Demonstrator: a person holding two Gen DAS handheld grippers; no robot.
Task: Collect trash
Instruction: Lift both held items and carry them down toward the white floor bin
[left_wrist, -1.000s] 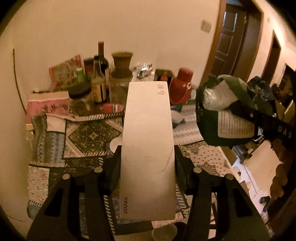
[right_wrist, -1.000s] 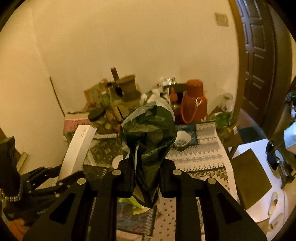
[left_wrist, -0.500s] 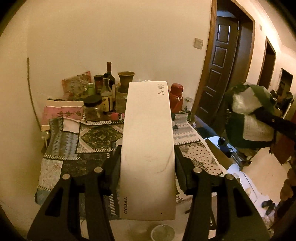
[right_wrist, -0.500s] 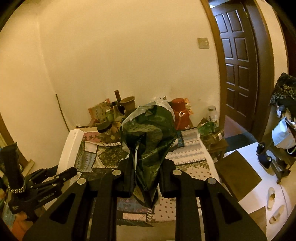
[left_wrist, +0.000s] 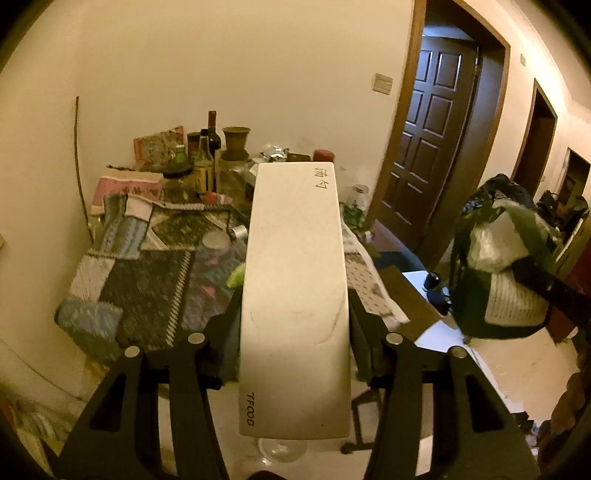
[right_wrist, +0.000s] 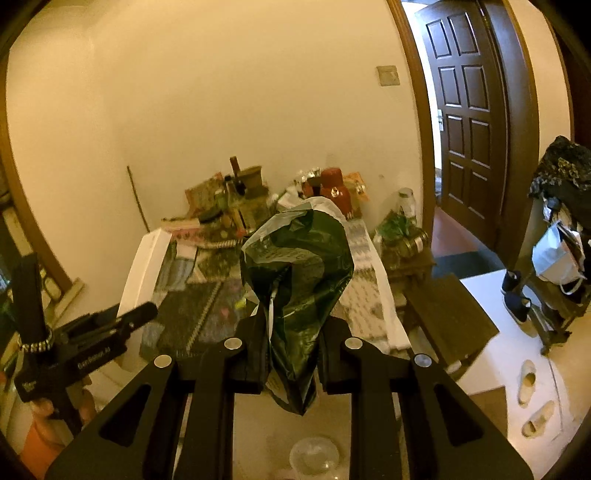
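My left gripper (left_wrist: 293, 328) is shut on a long white box (left_wrist: 295, 280) that sticks out forward and up, printed "TFOOD" near its bottom. My right gripper (right_wrist: 291, 350) is shut on the neck of a dark green plastic bag (right_wrist: 299, 266) stuffed with trash. In the left wrist view the same bag (left_wrist: 498, 266) hangs at the right, with white plastic showing inside. In the right wrist view the white box (right_wrist: 146, 273) and the left gripper (right_wrist: 92, 332) show at the left. Both are held above the floor, back from the table.
A table (left_wrist: 147, 280) with a patterned cloth holds bottles (left_wrist: 207, 162), a clay pot (left_wrist: 236, 144), a red thermos (right_wrist: 334, 188) and small clutter. A dark wooden door (left_wrist: 439, 140) stands right. Slippers (right_wrist: 528, 398) and shoes (right_wrist: 515, 291) lie on the floor. A clear cup (right_wrist: 314, 454) sits below.
Both grippers have pulled back and away from the table, which now looks smaller and farther. The box and the bag stay gripped. The door and floor have come into view.
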